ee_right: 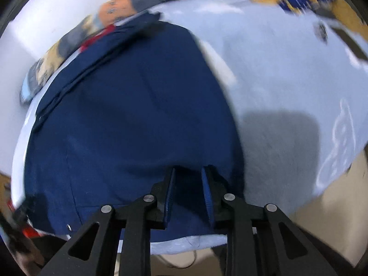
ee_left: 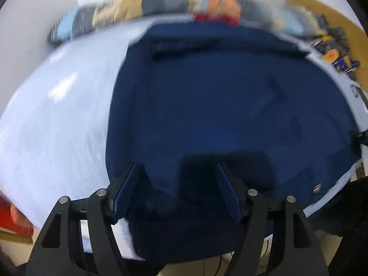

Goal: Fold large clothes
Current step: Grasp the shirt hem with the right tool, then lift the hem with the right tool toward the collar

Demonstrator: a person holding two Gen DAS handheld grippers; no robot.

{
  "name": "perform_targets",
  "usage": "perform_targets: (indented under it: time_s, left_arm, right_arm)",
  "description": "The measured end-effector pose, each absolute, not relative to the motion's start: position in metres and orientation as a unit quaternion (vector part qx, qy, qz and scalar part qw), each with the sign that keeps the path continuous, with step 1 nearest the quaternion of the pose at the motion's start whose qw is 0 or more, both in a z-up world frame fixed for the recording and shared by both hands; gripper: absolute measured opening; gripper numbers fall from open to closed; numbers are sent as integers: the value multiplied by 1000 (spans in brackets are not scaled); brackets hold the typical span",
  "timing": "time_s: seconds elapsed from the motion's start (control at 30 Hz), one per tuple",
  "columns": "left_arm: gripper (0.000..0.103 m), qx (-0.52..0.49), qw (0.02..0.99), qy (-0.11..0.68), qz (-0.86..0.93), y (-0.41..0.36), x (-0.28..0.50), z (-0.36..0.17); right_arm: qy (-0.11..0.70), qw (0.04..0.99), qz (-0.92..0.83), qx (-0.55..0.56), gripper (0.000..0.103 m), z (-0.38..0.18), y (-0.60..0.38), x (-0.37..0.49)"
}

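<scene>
Left wrist cam first: my left tongs (ee_left: 177, 172) are spread wide, with nothing pinched between the pads. They're hanging over the near edge of the navy garment (ee_left: 218, 96), which is lying flat on the pale blue sheet (ee_left: 59, 119) covering the table. The garment fills most of the middle and right of this view, and there's a bare strip of sheet to the left of it. A darker folded band runs across the garment's far end. There's a small metal snap (ee_left: 317, 189) near its right near corner. Along the far edge of the table sits a row of folded clothes (ee_left: 161, 7) in tan, grey, light blue and orange, pretty smeared by blur. At the far right there's a wooden surface with some yellow and blue clutter (ee_left: 333, 53) that I can't make out.

Right wrist cam: my right tongs (ee_right: 187, 172) are only narrowly apart, sitting over the navy cloth at the garment's near right edge. I honestly can't tell whether any fabric is caught between the pads or they're just hovering above it. Here the garment takes up the left and middle, and the sheet stretches off to the right with a faint white line drawing (ee_right: 340, 142) on it. The same stack of clothes shows at the far left, blurred.
</scene>
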State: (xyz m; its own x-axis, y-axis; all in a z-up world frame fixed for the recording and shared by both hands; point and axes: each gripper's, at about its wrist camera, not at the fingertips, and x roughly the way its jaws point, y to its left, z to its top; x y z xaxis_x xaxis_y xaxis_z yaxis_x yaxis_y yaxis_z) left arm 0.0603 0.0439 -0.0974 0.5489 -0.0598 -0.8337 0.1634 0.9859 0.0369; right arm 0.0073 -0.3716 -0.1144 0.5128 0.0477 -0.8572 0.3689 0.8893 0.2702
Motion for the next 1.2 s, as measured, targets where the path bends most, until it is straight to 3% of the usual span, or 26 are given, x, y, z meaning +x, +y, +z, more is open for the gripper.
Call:
perform_targets:
  time_s: [0.1,0.33,0.67,1.2]
  left_arm:
    - [68,73,887,452,-63,39,55,-90]
    - [76,62,920,381,-72,25,26,-63]
    - [78,87,893,438,-59,10,34,-101]
    - [84,91,893,437,-55,7,33,-103]
  right_arm:
    - [456,861,-107,199,30,-102,-369,1]
    - [414,906,-52,76,30,-82,-303,2]
    - [464,886,1,7,27,-120,-246,13]
    - [468,884,-2,-4,30,-128,-238,8]
